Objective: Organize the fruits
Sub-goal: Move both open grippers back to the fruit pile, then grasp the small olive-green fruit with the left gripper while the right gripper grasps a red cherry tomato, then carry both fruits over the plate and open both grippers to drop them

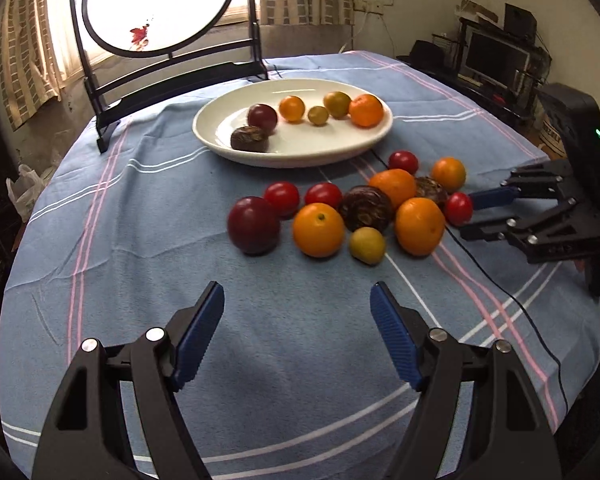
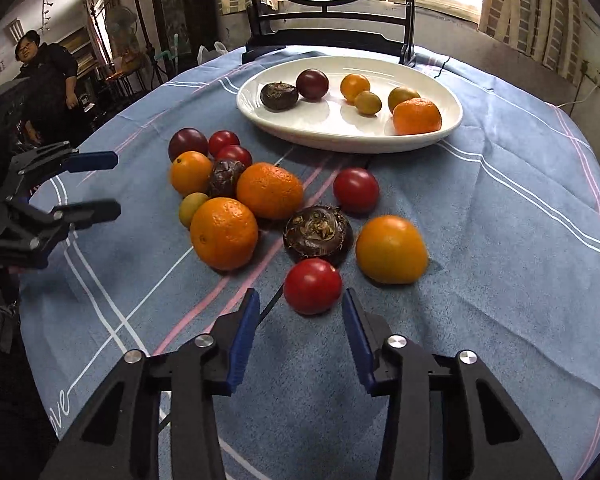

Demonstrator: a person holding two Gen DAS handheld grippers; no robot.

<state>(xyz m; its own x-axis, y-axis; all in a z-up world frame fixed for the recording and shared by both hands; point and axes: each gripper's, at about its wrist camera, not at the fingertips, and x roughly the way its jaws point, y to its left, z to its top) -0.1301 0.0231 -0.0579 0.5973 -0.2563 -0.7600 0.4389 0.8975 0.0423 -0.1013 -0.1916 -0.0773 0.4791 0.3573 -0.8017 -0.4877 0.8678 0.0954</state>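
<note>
Both grippers point(image 1: 298, 300) point(image 2: 300, 304) agape, empty

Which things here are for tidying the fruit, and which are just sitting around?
For the job:
- loose fruit on the cloth
- white plate with six fruits on it
- left gripper, right gripper

Just there:
- round screen on a stand
- black cable
- striped tablecloth

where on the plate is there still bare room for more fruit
The white plate's near half is bare, between the dark brown fruit and the orange. Its far side is crowded with six fruits. The blue cloth before the left gripper is also bare.
</note>
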